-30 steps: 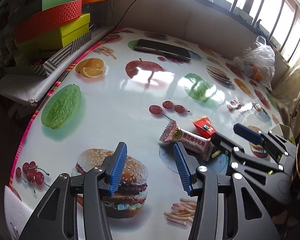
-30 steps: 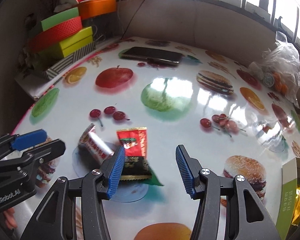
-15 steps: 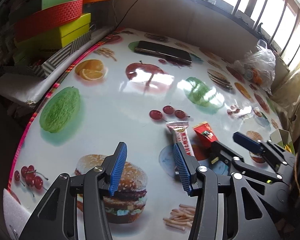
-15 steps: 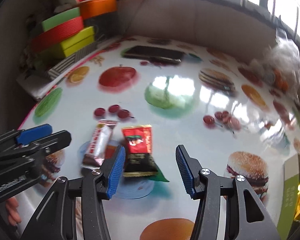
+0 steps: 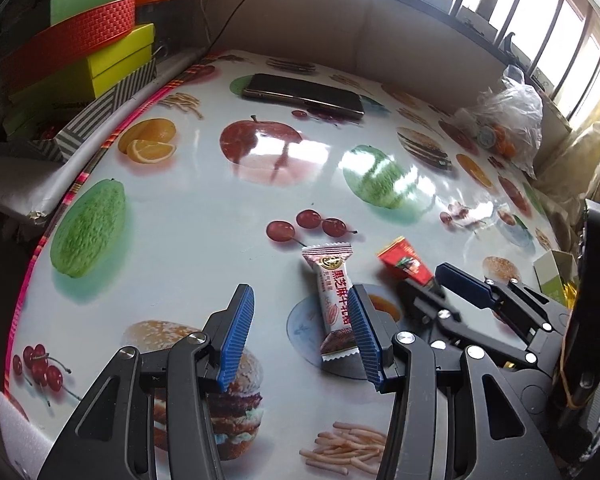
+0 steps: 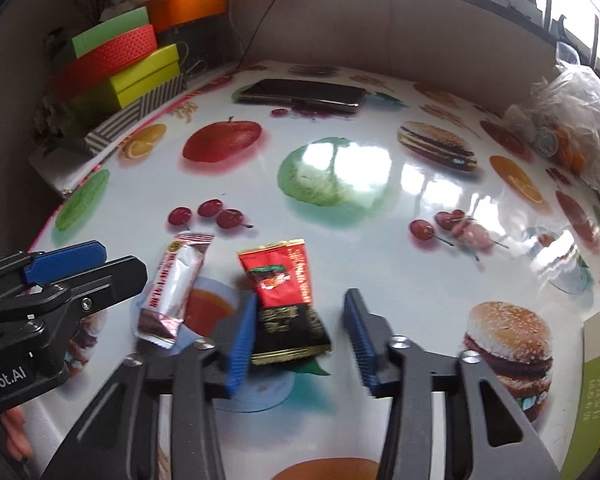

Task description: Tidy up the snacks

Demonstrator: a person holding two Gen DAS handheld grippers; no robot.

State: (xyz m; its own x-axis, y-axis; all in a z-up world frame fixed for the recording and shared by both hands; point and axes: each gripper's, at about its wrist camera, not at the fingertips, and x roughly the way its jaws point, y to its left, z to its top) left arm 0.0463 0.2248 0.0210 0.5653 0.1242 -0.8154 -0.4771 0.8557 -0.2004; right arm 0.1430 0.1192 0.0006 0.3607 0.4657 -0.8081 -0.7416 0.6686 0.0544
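Two wrapped snacks lie near the table's [image 6: 380, 248] near edge, just beside each other. The right gripper [image 6: 300, 338] has just been closing, its jaws now straddling the red-and-black packet [image 6: 286, 300]; the left pad touches the packet's edge, the right pad is apart from it, so nothing is clamped yet. To do this well, I would centre the packet between the pads and squeeze low on its black end, gently, since the foil looks slippery and likely to crumple. The left gripper [image 5: 298, 332] stands apart, empty, its right finger at the side of the pink-and-white bar [image 5: 332, 300]. An open green carton [image 6: 598, 364] sits at the table's right edge, probably where the snacks belong.
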